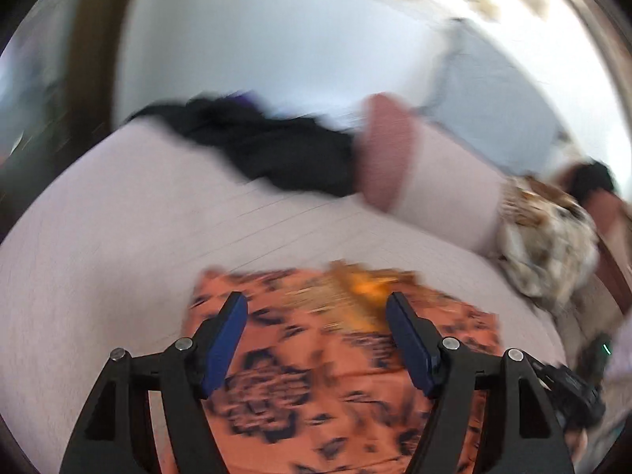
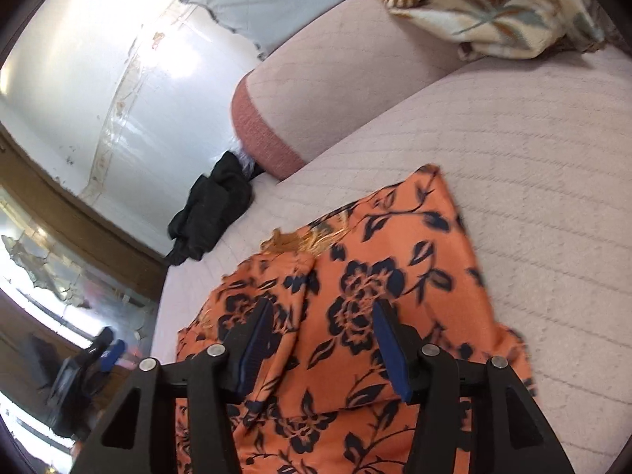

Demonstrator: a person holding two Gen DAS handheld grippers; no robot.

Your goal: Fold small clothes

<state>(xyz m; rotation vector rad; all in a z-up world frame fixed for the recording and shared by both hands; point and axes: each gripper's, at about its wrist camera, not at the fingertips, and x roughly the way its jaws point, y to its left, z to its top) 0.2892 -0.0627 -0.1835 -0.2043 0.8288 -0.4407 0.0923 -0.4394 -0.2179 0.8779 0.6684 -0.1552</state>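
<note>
An orange garment with a dark floral print lies on the pale pink bed cover, with a gold embroidered patch at its far edge. It also shows in the right wrist view, partly folded over itself. My left gripper is open above the garment, holding nothing; this view is blurred by motion. My right gripper is open over the garment, its blue pads apart and empty. The left gripper also shows at the far left of the right wrist view.
A black garment lies crumpled at the bed's far edge by the white wall. A pink bolster with a darker end lies behind it. A cream floral blanket is bunched at the far right.
</note>
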